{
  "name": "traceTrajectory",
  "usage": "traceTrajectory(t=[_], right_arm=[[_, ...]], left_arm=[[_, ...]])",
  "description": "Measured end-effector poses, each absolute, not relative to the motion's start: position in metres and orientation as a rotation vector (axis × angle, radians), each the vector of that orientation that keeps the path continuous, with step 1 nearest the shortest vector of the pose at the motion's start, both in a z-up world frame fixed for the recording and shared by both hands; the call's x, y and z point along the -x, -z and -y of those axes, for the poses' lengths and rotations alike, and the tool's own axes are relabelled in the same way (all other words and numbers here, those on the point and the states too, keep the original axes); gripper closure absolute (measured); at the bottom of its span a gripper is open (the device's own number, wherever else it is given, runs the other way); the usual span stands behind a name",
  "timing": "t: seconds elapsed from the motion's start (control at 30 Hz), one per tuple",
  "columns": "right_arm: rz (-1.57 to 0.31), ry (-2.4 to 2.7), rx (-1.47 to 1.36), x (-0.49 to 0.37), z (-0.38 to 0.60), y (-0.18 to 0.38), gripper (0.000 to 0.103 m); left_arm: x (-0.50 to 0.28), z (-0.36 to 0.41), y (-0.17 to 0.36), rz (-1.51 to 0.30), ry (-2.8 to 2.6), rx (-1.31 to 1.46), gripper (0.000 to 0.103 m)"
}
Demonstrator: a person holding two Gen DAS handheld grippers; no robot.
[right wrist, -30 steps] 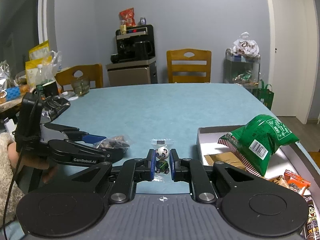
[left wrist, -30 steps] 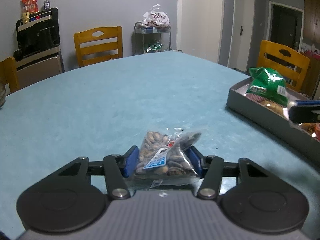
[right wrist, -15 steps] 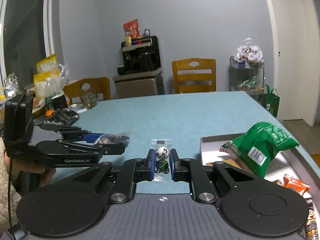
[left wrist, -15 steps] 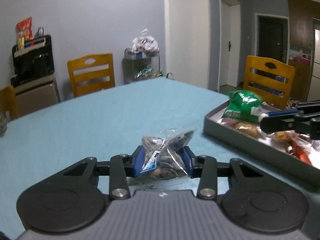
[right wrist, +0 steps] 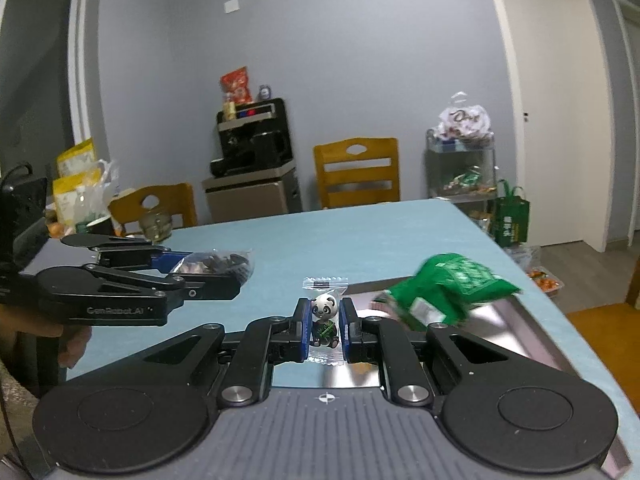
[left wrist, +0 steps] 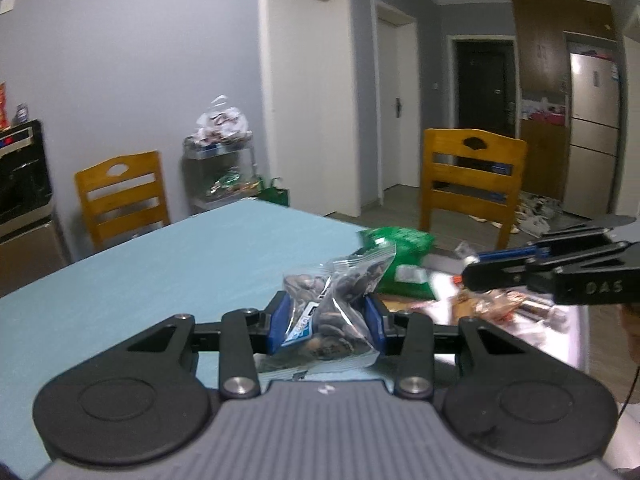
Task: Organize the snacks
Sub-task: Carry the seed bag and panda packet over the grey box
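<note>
My left gripper [left wrist: 326, 326] is shut on a clear bag of nuts [left wrist: 334, 312] and holds it in the air above the blue table [left wrist: 168, 280]. The same bag of nuts [right wrist: 216, 262] shows at the left of the right wrist view, held by the left gripper [right wrist: 208, 276]. Between its blue pads my right gripper [right wrist: 325, 324] is shut on a small panda candy [right wrist: 325, 316], held over the near edge of the grey tray [right wrist: 532, 320]. In the tray lies a green snack bag [right wrist: 452, 288]. The right gripper [left wrist: 470, 266] reaches in from the right over the tray [left wrist: 576, 344].
Other wrapped snacks [left wrist: 500, 302] lie in the tray. Wooden chairs [left wrist: 472, 184] stand around the table. A black appliance [right wrist: 256, 140] on a cabinet and a shelf cart [right wrist: 460, 168] with bags stand by the far wall. A person's hand [right wrist: 72, 346] holds the left gripper.
The left gripper closed further on the nut bag, lifted it off the table and carried it right toward the tray. The right gripper moved with the panda candy to the tray's edge.
</note>
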State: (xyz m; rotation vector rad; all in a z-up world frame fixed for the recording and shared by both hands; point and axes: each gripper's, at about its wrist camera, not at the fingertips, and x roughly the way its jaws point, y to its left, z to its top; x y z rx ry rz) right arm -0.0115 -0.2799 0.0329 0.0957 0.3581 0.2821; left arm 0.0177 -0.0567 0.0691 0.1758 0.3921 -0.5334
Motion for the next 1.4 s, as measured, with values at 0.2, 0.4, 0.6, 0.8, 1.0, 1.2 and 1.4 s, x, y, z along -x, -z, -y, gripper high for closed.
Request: traceTrajectory(t=[0.2,0.4,0.6,0.8,1.0,1.2,1.4], right_arm=[[-0.346,-0.249,-0.116,0.022,0.307,-0.031,0.086],[-0.339,-0.193,-0.142,0.027,0.34,-0.024,0.086],[-0.37,-0.134,-0.151,0.026,0.363,-0.007,0.086],[-0.337,-0.054,-0.138,0.034,0.387,-0.008,0.086],[-0.325,-0.027,-0.093,0.043,0.405,-0.016,0.086],[-0.429,-0.152,-0.068,0.042,0.382,0.004,0.086],[-0.521,-0.266,-0.034,0.039,0.359,0.017,0.086]], left_arm=[[-0.009,0.104,-0.079,-0.375,0.602,-0.214,0.065],[-0.009,0.142,-0.077,-0.396,0.647,-0.241,0.065],[-0.011,0.179,-0.062,-0.438,0.725,-0.265,0.065],[-0.013,0.211,-0.054,-0.449,0.793,-0.297,0.065],[-0.019,0.22,-0.055,-0.443,0.799,-0.303,0.065],[-0.034,0.217,-0.04,-0.499,0.74,-0.319,0.065],[-0.048,0.208,-0.029,-0.548,0.708,-0.307,0.065]])
